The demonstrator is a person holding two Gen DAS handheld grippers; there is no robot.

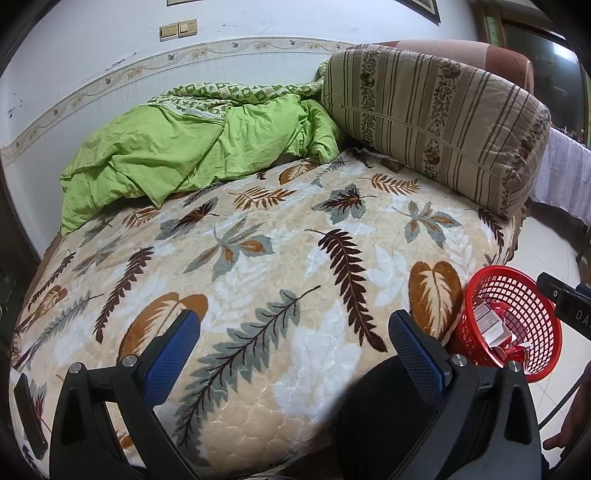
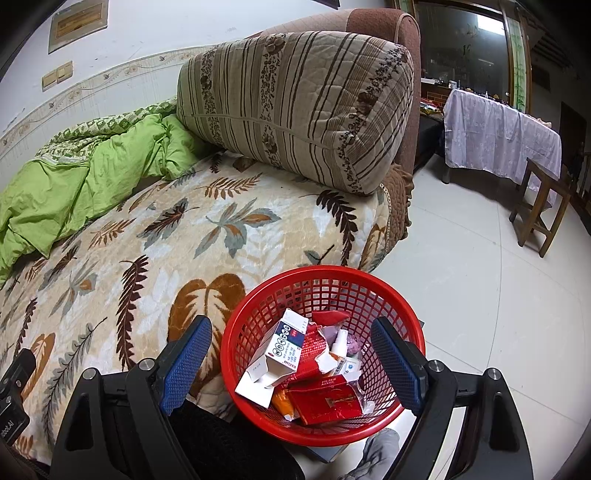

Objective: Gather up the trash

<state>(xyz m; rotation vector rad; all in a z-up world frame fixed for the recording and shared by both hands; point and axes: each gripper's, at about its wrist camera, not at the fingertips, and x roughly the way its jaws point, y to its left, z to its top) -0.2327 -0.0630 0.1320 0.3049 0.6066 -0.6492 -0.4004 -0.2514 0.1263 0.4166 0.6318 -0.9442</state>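
While we hover, left gripper (image 1: 293, 341): wide, holding nothing, over our bed (image 1: 258, 258).
Right gripper (image 2: 291, 356): wide above red basket (image 2: 258, 314).
Basket: white box (image 2: 286, 345), red packet (image 2: 325, 402).

This is looking like a room in a home, a place for sleeping or resting. A soft leaf blanket (image 1: 258, 266) is covering a bed or couch and filling the middle of both views. A green quilt (image 1: 192, 147) is lying bunched up at the upper left, and a big striped cushion (image 2: 295, 107) is leaning at the top. Light switches (image 1: 179, 30) are sitting on the white wall. At the right of the right view, a cloth-covered table (image 2: 498, 136) and a wooden stool (image 2: 539, 206) are standing on a tiled floor (image 2: 461, 277).
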